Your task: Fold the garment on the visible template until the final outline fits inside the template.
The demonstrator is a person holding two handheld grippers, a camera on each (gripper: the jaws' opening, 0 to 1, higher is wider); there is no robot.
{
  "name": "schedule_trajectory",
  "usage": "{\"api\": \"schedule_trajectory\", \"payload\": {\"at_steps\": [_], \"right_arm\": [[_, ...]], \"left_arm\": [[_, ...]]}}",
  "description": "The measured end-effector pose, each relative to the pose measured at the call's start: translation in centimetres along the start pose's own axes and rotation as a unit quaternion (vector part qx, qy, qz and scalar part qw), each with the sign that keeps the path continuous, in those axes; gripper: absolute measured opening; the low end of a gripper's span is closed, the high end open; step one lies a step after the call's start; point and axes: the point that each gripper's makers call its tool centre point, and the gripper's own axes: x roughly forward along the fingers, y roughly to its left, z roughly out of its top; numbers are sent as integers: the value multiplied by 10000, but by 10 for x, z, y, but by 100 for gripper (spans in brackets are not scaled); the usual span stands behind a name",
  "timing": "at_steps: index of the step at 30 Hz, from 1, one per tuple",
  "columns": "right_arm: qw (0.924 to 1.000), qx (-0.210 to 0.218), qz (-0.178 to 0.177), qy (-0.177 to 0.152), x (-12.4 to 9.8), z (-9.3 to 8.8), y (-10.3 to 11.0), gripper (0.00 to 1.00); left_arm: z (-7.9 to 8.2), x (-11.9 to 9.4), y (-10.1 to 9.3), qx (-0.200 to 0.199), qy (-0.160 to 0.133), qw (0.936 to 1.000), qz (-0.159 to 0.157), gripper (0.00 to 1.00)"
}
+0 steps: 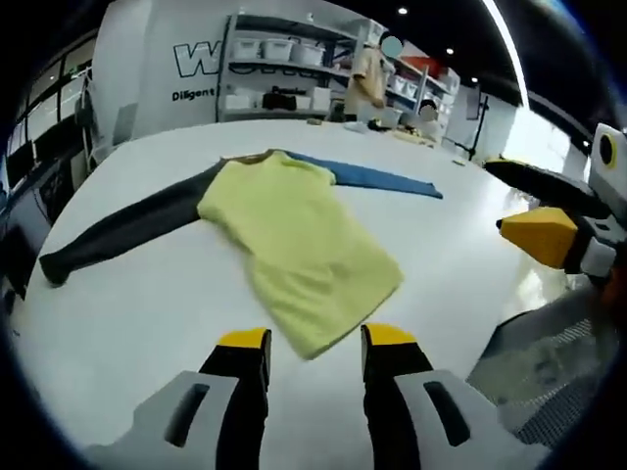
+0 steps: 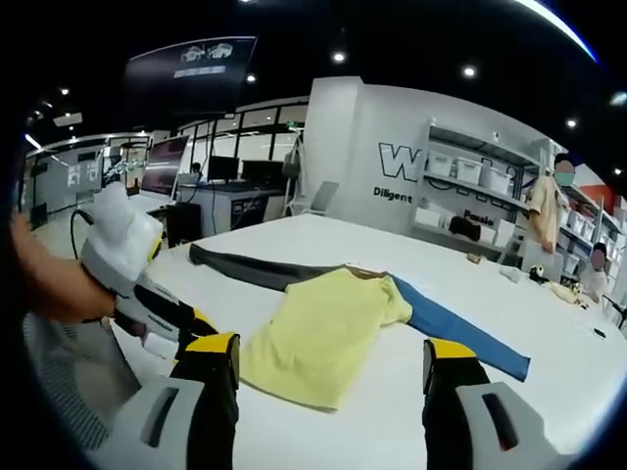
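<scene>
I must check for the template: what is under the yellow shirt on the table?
Under the yellow shirt only the white table shows around its edges. Anything beneath the cloth, a template included, is covered and cannot be seen.

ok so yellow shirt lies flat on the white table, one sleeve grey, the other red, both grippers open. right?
Not quite: the second sleeve is blue, not red, as the left gripper view shows. The rest holds: the yellow shirt lies on the white table, one sleeve grey, both grippers open.
</scene>
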Motion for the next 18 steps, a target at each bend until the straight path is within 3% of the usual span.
{"api": "schedule_trajectory", "payload": {"at_steps": [1,4,12,18], "right_arm": [[10000,10,-8,-5,0,0,0,75],[10000,10,-10,-1,0,0,0,75],[10000,8,-24,17,0,-1,0,75],[10000,17,-56,34,0,-2,-2,75]], "left_arm": [[-8,17,7,-63,276,9996,62,32],[-14,28,8,-171,469,9987,48,29],[-22,40,9,-186,691,9974,78,26],[-20,45,10,-139,670,9976,113,15]]}}
